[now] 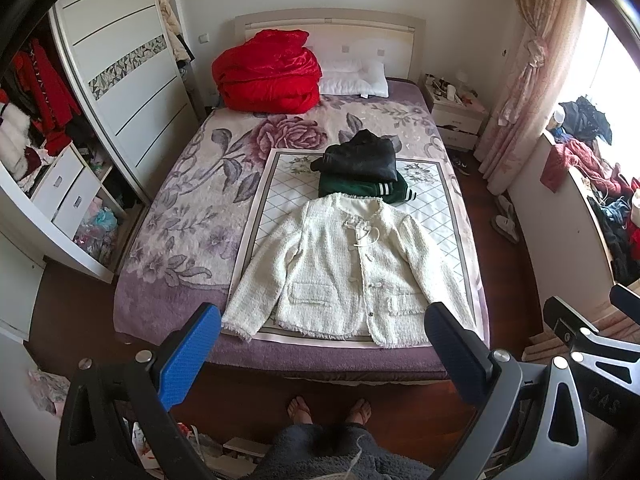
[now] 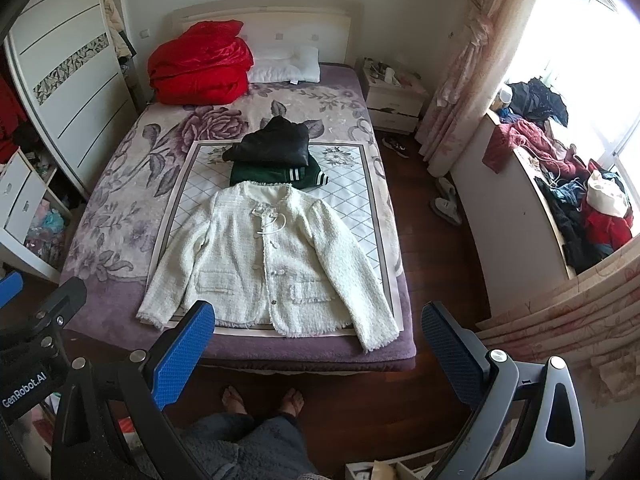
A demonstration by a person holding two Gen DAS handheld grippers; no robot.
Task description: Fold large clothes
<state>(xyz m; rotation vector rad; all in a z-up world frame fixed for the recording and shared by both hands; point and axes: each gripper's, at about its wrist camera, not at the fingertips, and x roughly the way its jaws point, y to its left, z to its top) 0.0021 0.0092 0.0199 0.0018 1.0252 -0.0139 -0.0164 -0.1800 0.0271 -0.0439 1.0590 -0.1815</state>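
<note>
A cream tweed jacket (image 1: 344, 268) lies flat and face up on a quilted mat (image 1: 280, 200) at the foot of the bed, sleeves spread; it also shows in the right wrist view (image 2: 272, 264). Behind it sit a folded black garment (image 1: 360, 156) on a folded green one (image 1: 360, 190). My left gripper (image 1: 324, 344) is open and empty, held above the bed's foot edge, short of the jacket hem. My right gripper (image 2: 320, 344) is open and empty, also short of the bed, above the floor.
A red quilt (image 1: 266, 72) and white pillows (image 1: 354, 76) lie at the headboard. A wardrobe (image 1: 116, 72) stands left, a nightstand (image 1: 456, 114) and curtain right. A counter with piled clothes (image 2: 560, 184) runs along the right. The person's feet (image 1: 328, 410) stand at the bed's foot.
</note>
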